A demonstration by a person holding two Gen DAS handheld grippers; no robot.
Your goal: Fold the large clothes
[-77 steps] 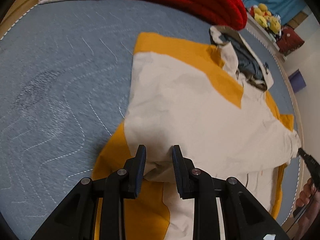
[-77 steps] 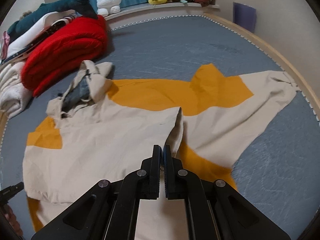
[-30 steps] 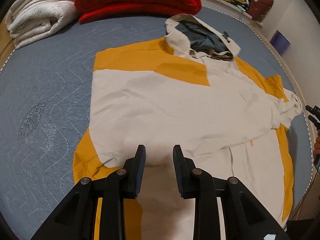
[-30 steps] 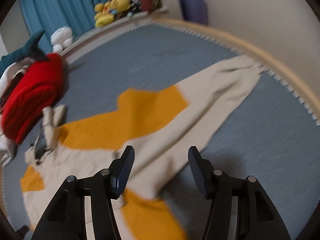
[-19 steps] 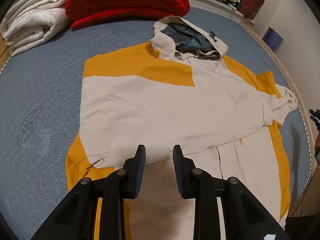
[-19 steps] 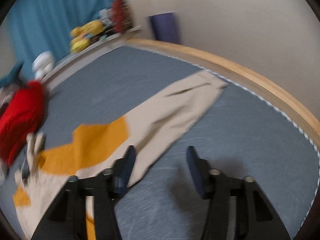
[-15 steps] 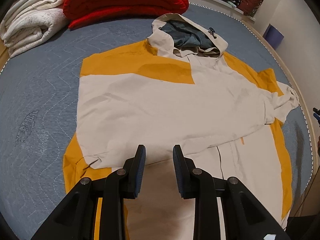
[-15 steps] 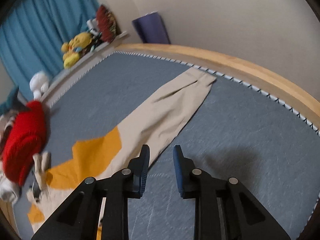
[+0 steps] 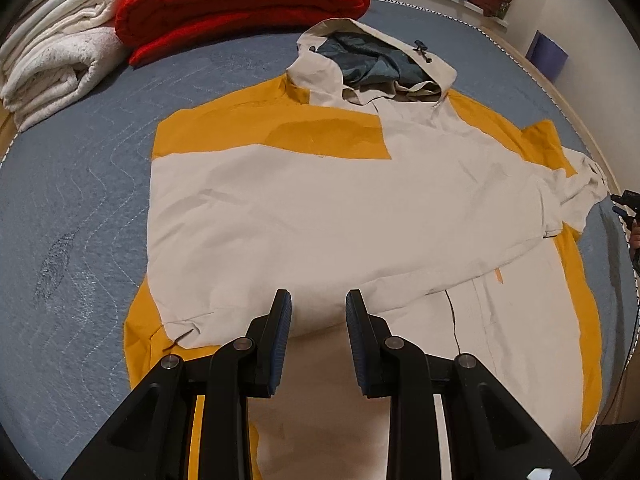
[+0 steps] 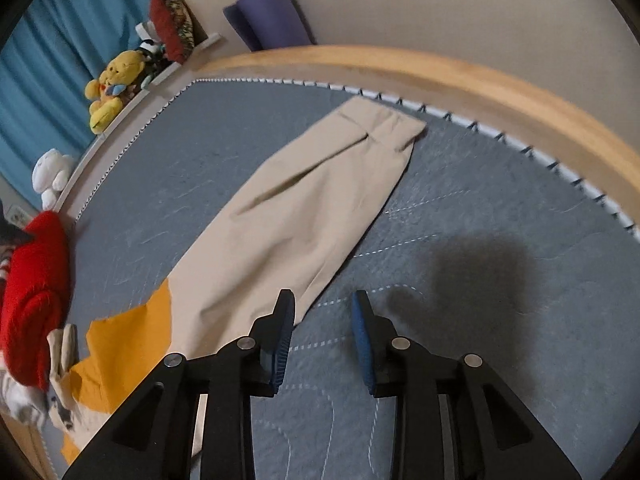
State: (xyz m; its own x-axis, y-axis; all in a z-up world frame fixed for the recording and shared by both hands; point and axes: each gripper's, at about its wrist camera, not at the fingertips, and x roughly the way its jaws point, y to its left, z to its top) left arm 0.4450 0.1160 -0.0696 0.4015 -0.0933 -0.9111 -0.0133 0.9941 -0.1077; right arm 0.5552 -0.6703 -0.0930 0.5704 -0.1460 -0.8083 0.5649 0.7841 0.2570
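A cream and orange hooded jacket point(image 9: 320, 208) lies spread on the blue-grey quilted mattress point(image 9: 72, 208), with one sleeve folded across its body. My left gripper point(image 9: 318, 312) hovers open over the lower edge of that folded sleeve and presses on nothing. The other sleeve point(image 10: 320, 200) stretches out flat toward the bed's edge, cuff point(image 10: 384, 128) farthest away. My right gripper point(image 10: 324, 308) is just right of that sleeve's near edge, over bare mattress. Its jaws are opening and nothing is between them. It also shows small at the right rim of the left wrist view as the right gripper point(image 9: 626, 200).
A red folded blanket point(image 9: 240, 4) and a white folded blanket point(image 9: 60, 64) lie beyond the hood point(image 9: 372, 60). A wooden bed rim point(image 10: 440, 72) curves past the cuff. Plush toys point(image 10: 108, 88) and a purple mat point(image 10: 268, 16) stand beyond the rim.
The right gripper let go of the folded sleeve, swung right along the outstretched sleeve toward the cuff, and its jaws narrowed. The left gripper drew back a little; the jacket lies still.
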